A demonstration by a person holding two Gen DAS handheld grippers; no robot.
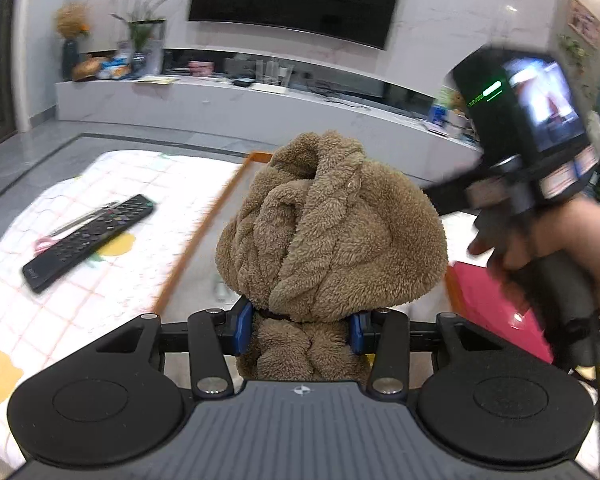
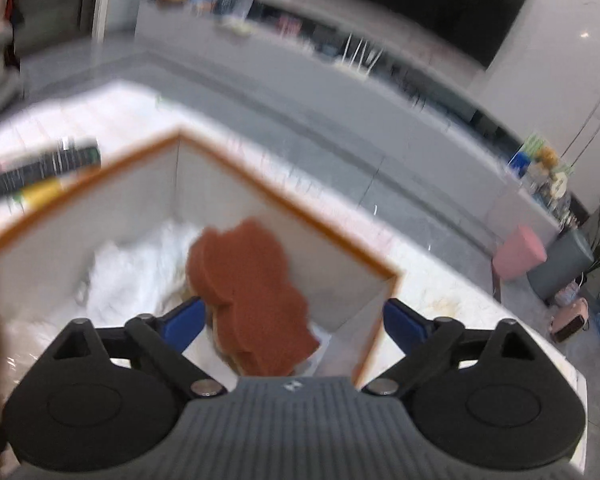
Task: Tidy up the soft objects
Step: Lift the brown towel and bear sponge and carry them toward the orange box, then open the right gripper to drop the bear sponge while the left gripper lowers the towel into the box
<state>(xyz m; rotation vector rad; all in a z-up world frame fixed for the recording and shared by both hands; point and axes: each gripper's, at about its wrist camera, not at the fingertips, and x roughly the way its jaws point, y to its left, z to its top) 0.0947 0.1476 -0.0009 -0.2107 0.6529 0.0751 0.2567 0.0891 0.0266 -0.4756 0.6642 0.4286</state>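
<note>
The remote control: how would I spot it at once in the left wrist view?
Start at the white checked tablecloth left of the orange-rimmed box. The remote control lies flat there, a long black slab with rows of buttons. Only a slim pink-handled tool lies against it.

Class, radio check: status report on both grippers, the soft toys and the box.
Left gripper shut on brown plush. Right gripper open above the box, reddish-brown item between its jaws, unclamped. Nothing blocking.

remote [image 1: 88,236] on table [image 1: 112,304], left of box [image 2: 288,216]
</note>
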